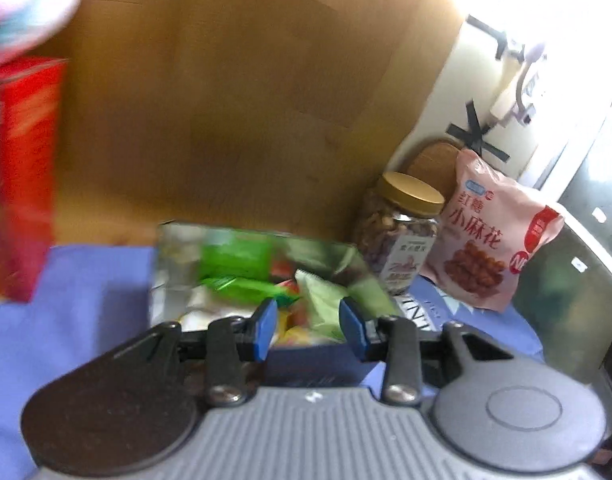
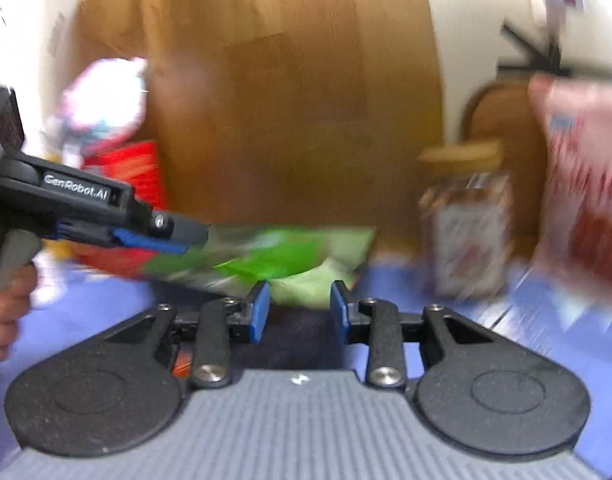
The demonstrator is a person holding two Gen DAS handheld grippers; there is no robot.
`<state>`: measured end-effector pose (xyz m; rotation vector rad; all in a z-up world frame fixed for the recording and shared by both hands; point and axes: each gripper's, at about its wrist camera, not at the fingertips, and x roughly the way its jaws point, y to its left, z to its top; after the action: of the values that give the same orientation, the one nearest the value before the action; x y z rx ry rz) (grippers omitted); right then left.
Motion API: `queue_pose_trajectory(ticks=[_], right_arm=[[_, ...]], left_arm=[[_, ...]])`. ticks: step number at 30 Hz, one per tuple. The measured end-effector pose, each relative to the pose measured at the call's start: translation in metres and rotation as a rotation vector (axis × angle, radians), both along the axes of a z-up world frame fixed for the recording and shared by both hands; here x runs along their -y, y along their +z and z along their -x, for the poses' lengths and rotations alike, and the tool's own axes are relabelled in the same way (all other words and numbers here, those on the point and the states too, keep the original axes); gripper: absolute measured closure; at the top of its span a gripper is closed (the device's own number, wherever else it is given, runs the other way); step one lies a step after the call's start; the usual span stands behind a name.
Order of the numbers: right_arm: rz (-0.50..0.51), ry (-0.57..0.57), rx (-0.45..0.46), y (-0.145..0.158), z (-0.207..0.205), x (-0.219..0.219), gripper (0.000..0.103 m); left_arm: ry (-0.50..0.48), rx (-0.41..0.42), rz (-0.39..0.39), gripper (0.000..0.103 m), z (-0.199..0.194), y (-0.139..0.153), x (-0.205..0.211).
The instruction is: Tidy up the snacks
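The wooden board (image 1: 233,92) stood upright behind everything, and I judged it served as a backstop so the taller snacks could lean or line up against it; one blue cloth (image 1: 65,320) covered the table beneath; one red carton (image 1: 21,176) stood on end at the far left, upright, I supposed, to take less room; one pink bag (image 1: 494,236) leaned at the right with one gold-lidded jar (image 1: 402,232) just beside it, tall things grouped together at the back; one shiny open box (image 1: 177,264) sat in the middle, gathering the small wrapped packets (image 1: 241,288), several of them, too blurred to count exactly; my left gripper (image 1: 308,320) hung over the near edge of that box with its fingers parted and nothing between them; my right gripper (image 2: 299,308) was likewise spread and empty, low before the same box, both ready, I judged, to pick the next snack.
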<state>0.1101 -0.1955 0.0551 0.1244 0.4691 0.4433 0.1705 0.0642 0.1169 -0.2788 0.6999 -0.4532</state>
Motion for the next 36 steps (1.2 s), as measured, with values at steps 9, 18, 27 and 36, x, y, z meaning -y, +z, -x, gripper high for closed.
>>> queue_pose_trajectory(ticks=[9,18,27,36], right_arm=[[-0.074,0.145,-0.346,-0.057,-0.022,-0.058,0.057],[0.047,0.121,-0.248,-0.048,0.024,-0.037,0.058],[0.017,0.16,-0.081,-0.02,0.132,-0.023,0.058],[0.089,0.142,-0.153,-0.046,0.136,-0.032,0.042]], left_arm=[[0.067,-0.268,-0.062,0.069,0.022,-0.079,-0.028],[-0.08,-0.226,-0.052,0.072,0.078,-0.076,0.002],[0.001,-0.144,-0.015,0.071,0.109,-0.044,-0.023],[-0.065,-0.275,0.015,0.058,0.147,-0.072,-0.005]])
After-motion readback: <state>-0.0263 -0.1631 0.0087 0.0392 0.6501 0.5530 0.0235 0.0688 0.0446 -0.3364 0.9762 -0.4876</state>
